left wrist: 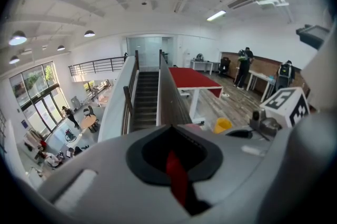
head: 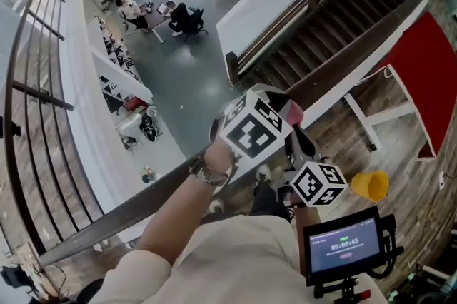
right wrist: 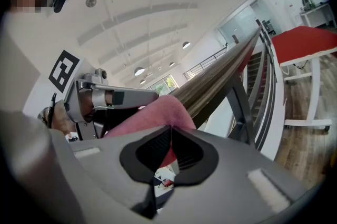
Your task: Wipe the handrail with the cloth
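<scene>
1. The soft pink cloth (right wrist: 158, 112) lies at the long dark wooden handrail (head: 357, 46), on its top or just above it. I cannot tell whether it really touches the wood.
2. The left gripper (left wrist: 171, 157) has its jaws pressed together. A thin red strip shows between them, and I take it for a fold of the same pink cloth.
3. The right gripper (right wrist: 169, 139) is also closed, and it pinches the pink cloth. The fabric bulges above the black pads and shows again in the gap below.
4. In my judgement the cloth is light and limp. It will fold and bunch easily, and it can slip out of a grip that takes only one thin edge.
5. A good hold is therefore a thick gathered fold, so that a broad part stays free to press flat on the rail.
6. The handrail looks smooth and stiff, so the cloth should slide along it without much force.
7. Each black-and-white marker cube (head: 251, 128) carries only square patterns, no words.
8. The small dark screen (head: 343, 244) shows digits like a timer, too small to read with certainty. No brand is visible.
</scene>
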